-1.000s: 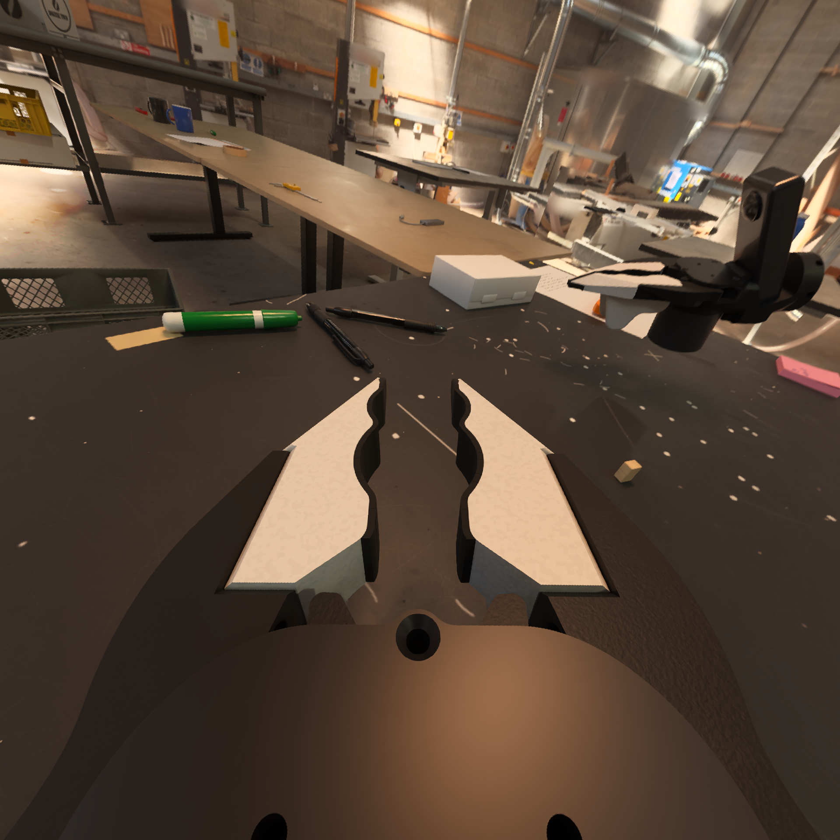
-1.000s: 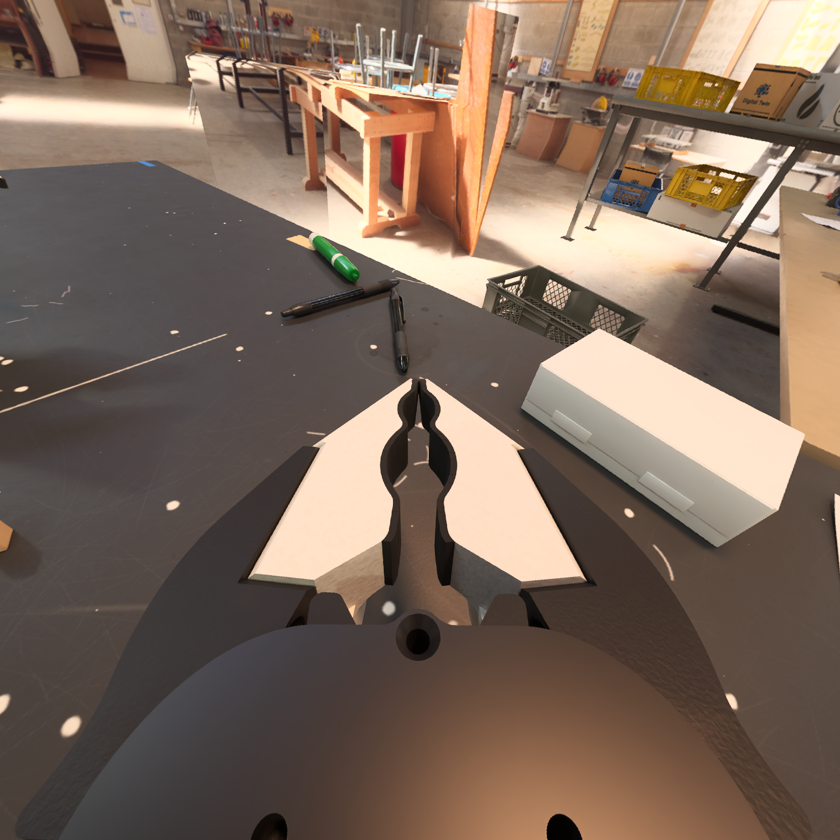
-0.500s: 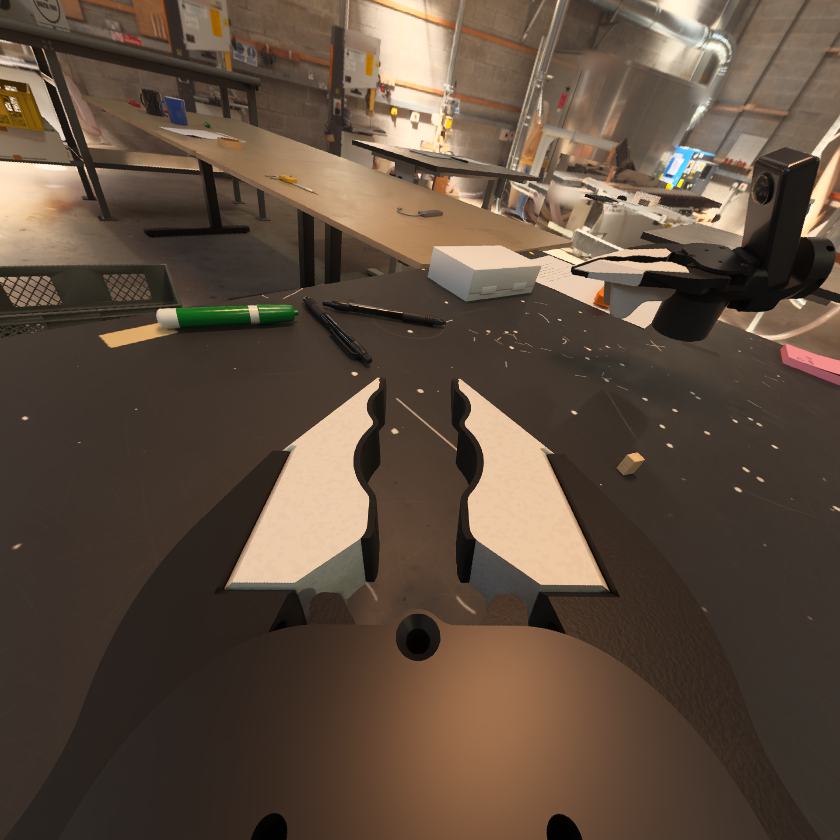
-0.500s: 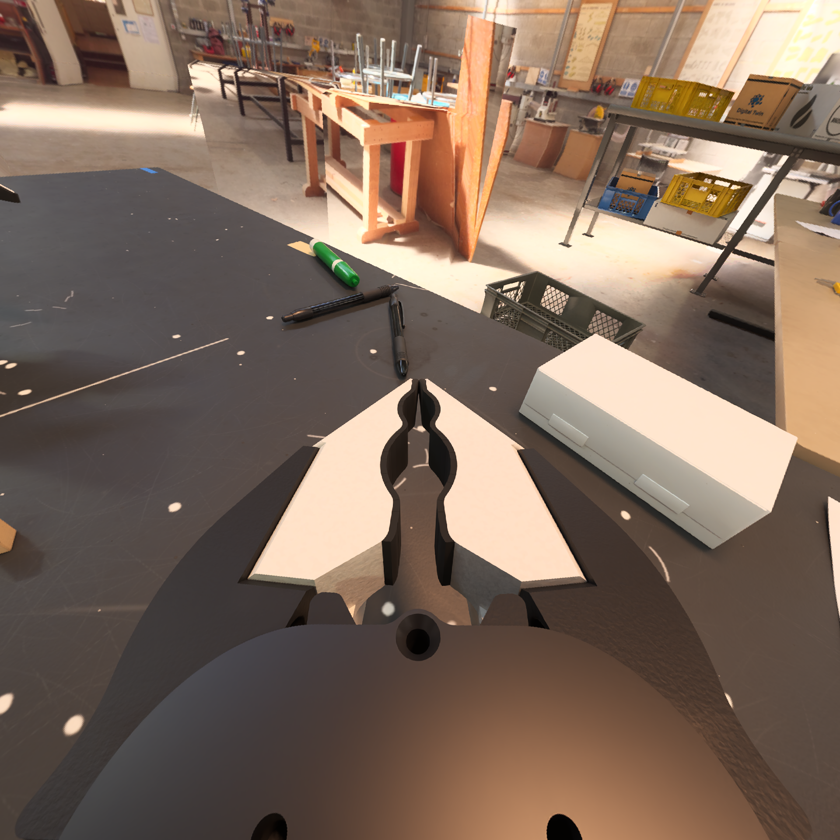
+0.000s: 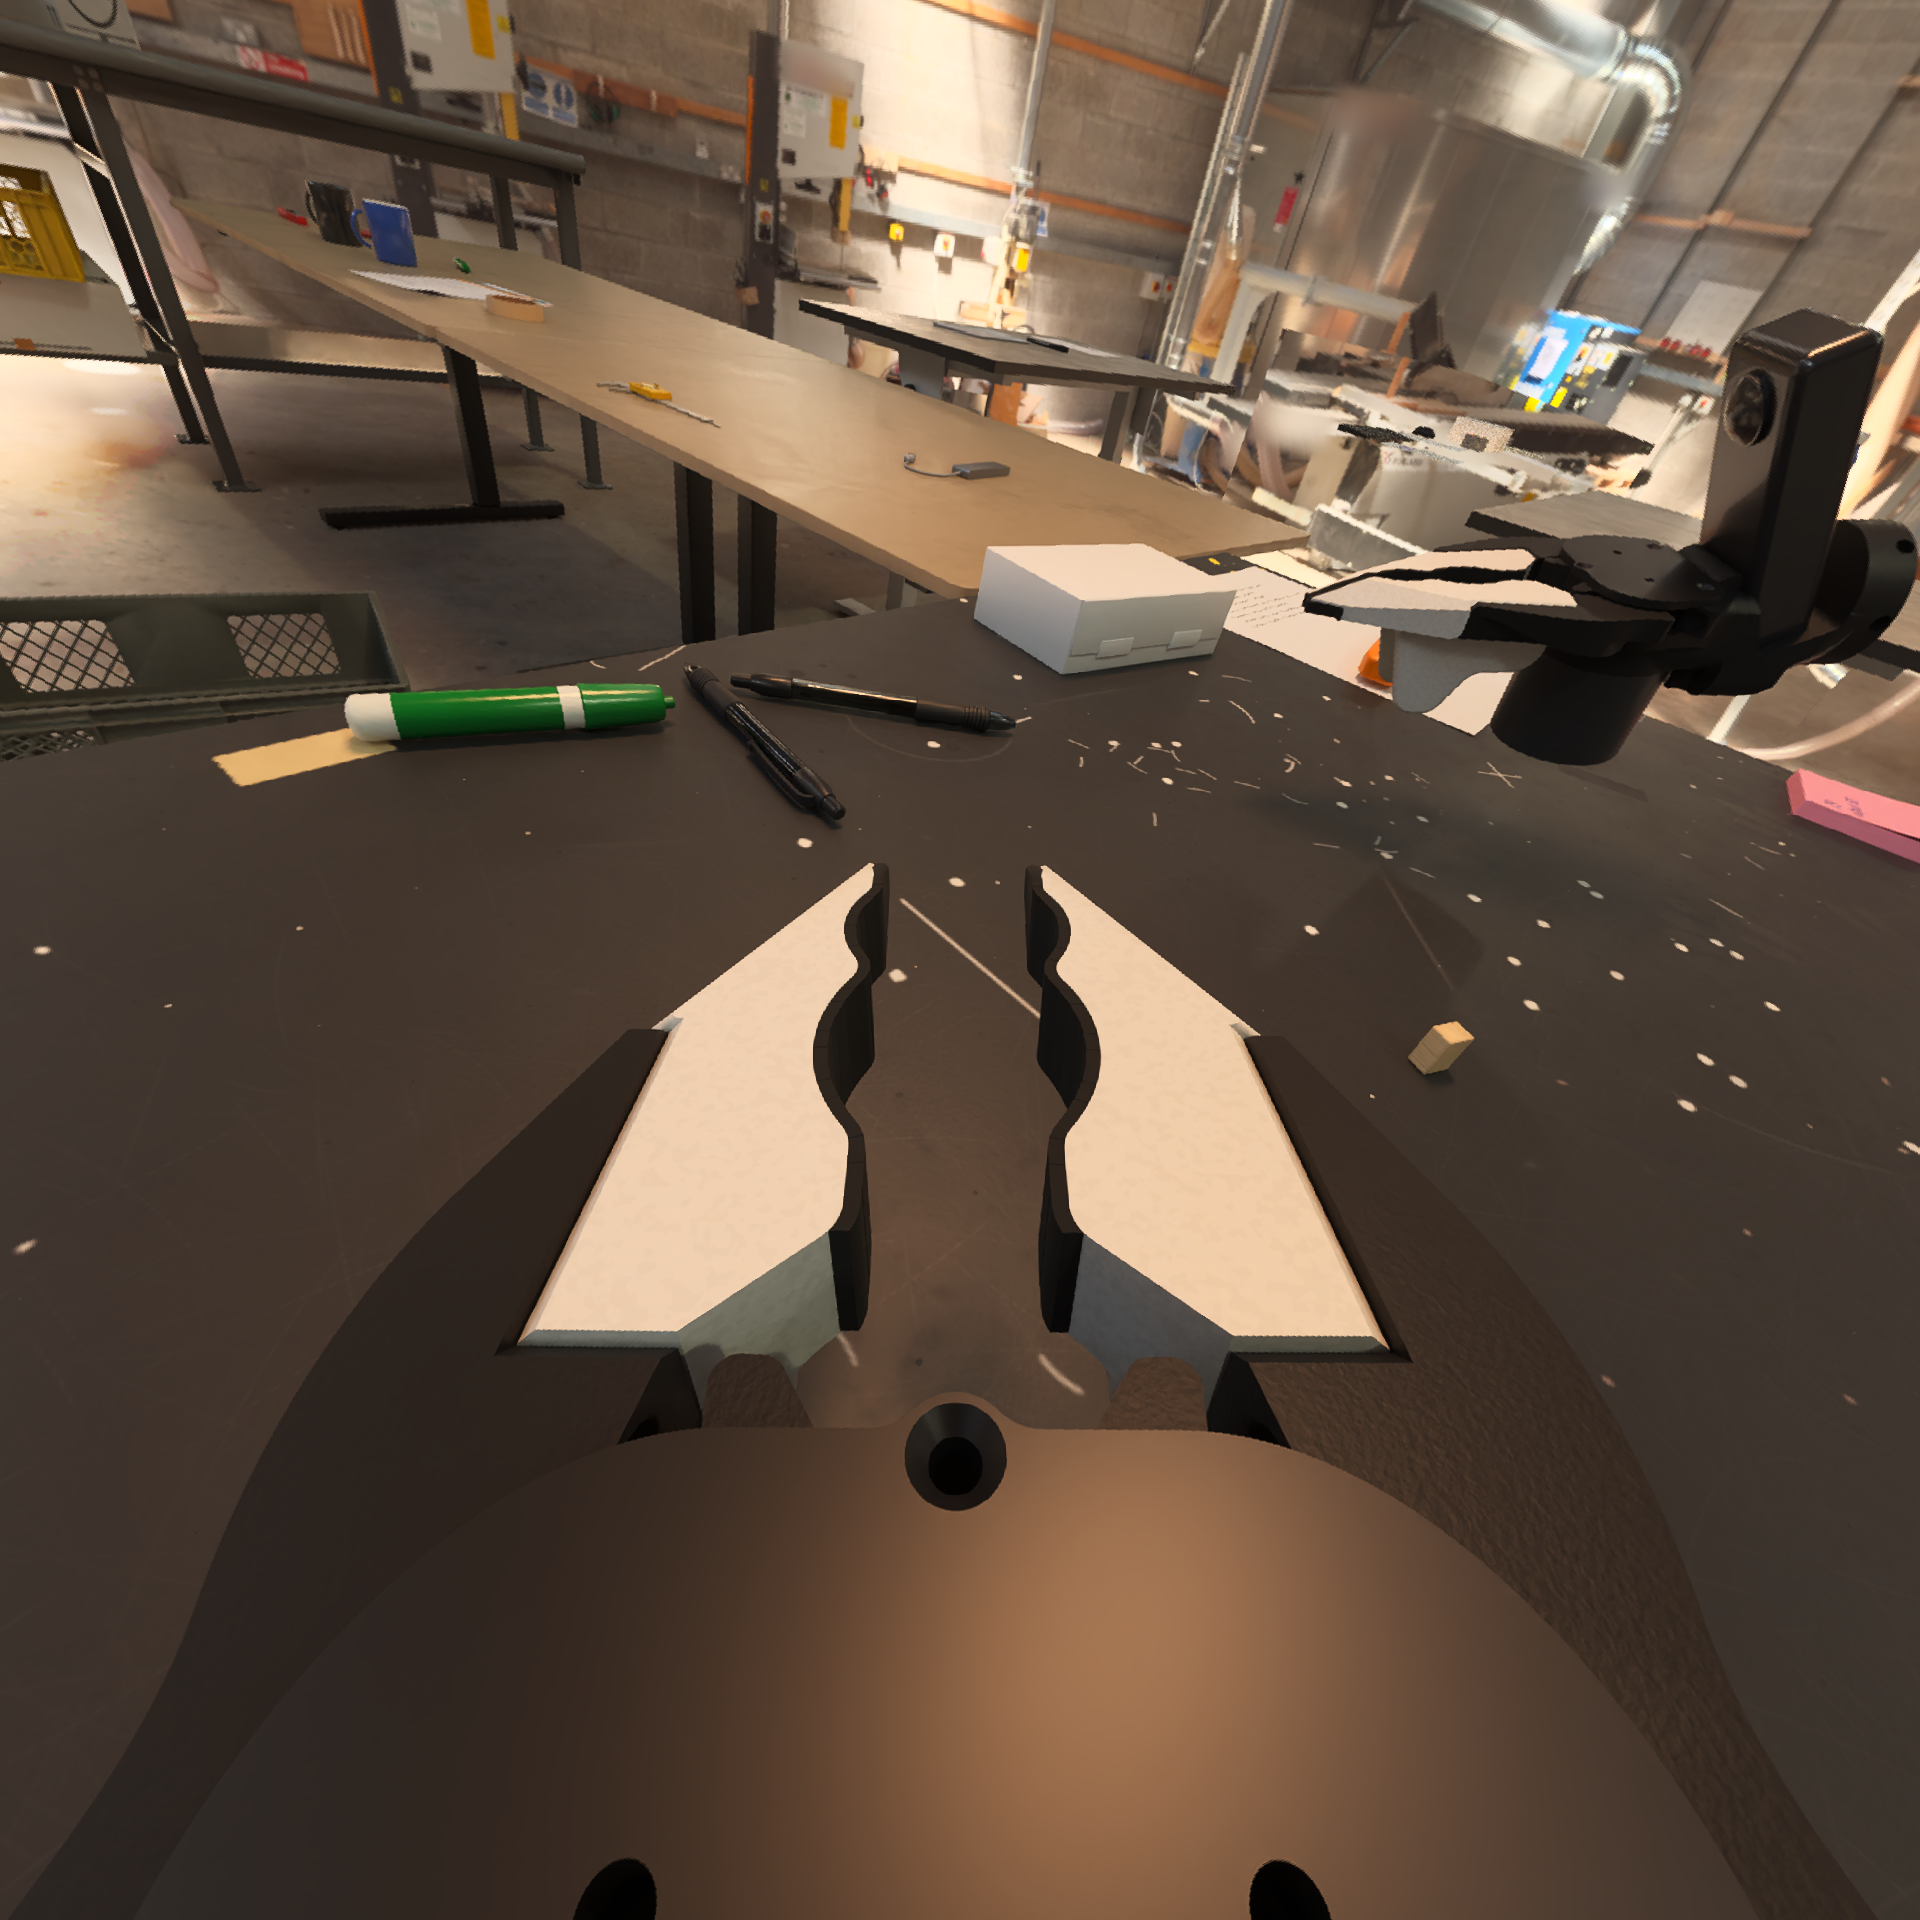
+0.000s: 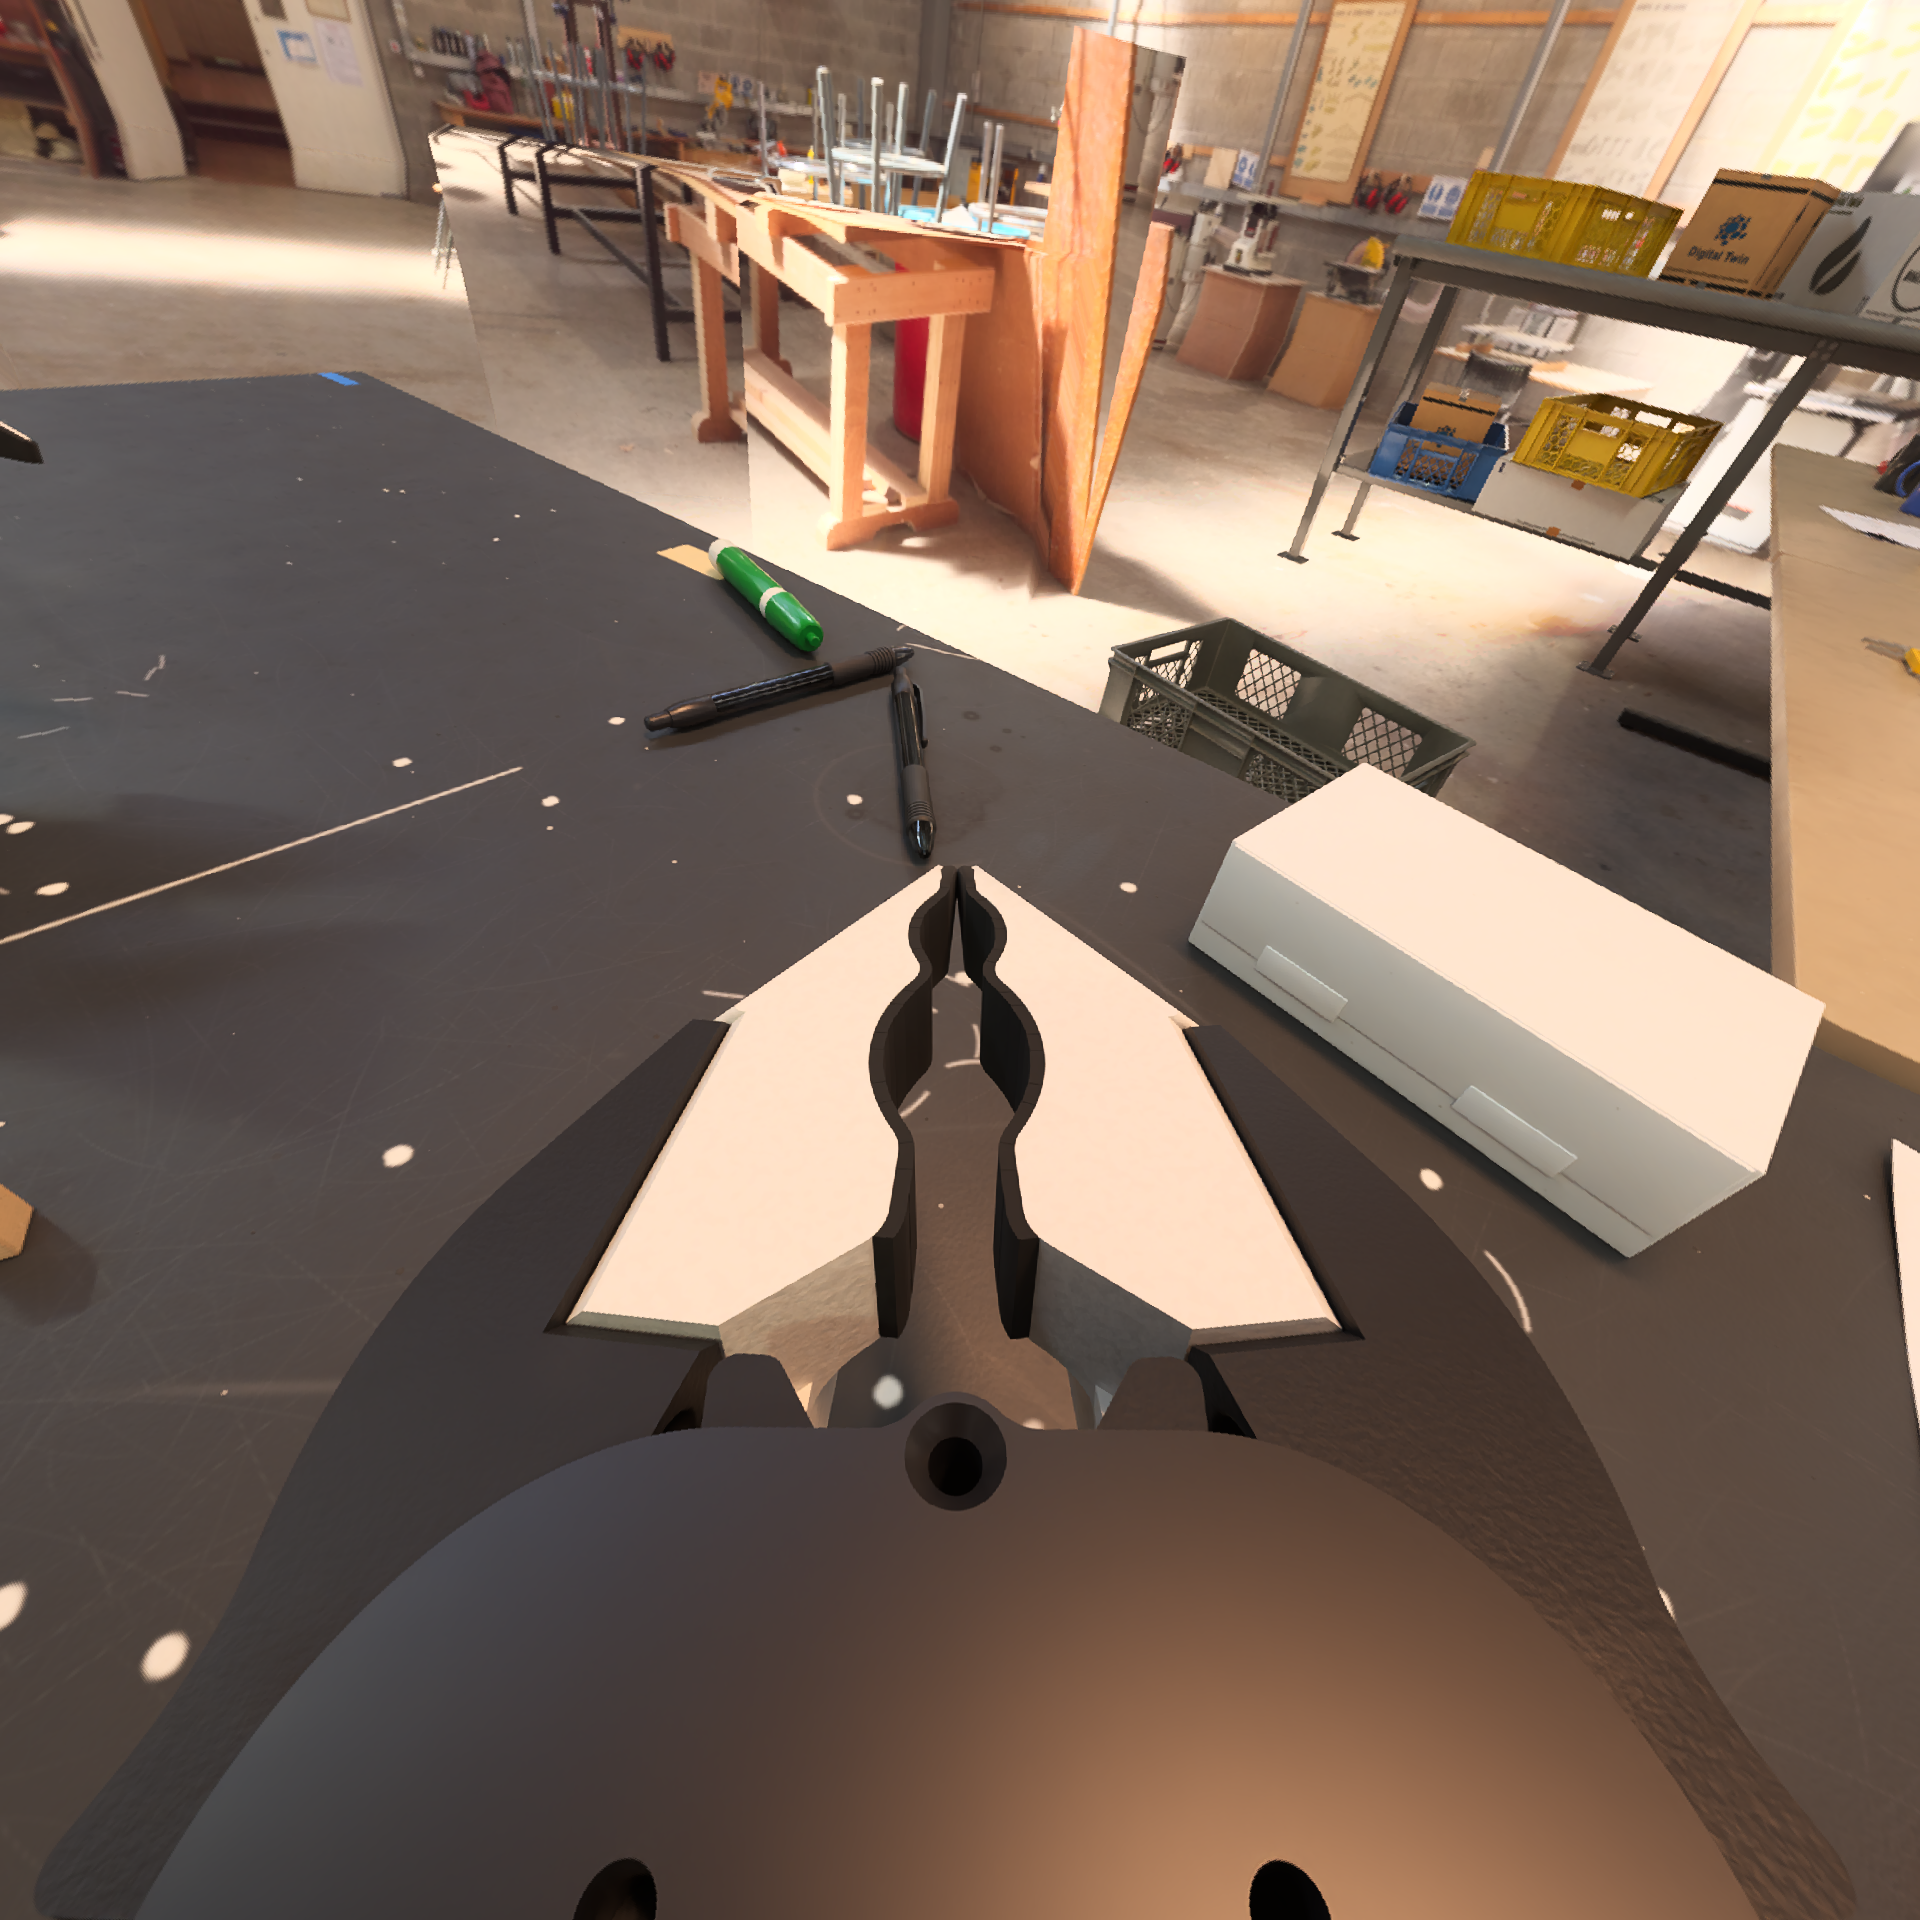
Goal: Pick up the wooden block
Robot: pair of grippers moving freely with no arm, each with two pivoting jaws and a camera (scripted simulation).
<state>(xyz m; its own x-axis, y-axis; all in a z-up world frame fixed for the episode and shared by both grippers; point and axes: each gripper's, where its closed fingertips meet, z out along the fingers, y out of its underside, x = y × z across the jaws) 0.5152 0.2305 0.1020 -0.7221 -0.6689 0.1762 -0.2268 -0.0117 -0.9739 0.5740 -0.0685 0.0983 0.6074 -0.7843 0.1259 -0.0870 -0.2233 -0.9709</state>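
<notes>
The small pale wooden block [image 5: 1440, 1045] lies on the dark table [image 5: 312, 1039], to the right of my left gripper [image 5: 956, 883] and apart from it. The left gripper is open and empty above the table. My right gripper [image 6: 956, 878] is shut and empty; it also shows in the left wrist view [image 5: 1340, 605], hovering above the table's far right. In the right wrist view only a corner of the block [image 6: 10, 1221] shows at the left edge.
A green marker [image 5: 504, 712] and two black pens [image 5: 764, 743] [image 5: 873, 701] lie at the far side. A white box [image 5: 1107, 618] stands near the far edge. A pink pad [image 5: 1855, 816] lies at the right. A grey crate [image 6: 1278, 707] stands beyond the table.
The left gripper's view has shifted a little: the block sits slightly lower and farther right. The right gripper has barely moved and stays shut.
</notes>
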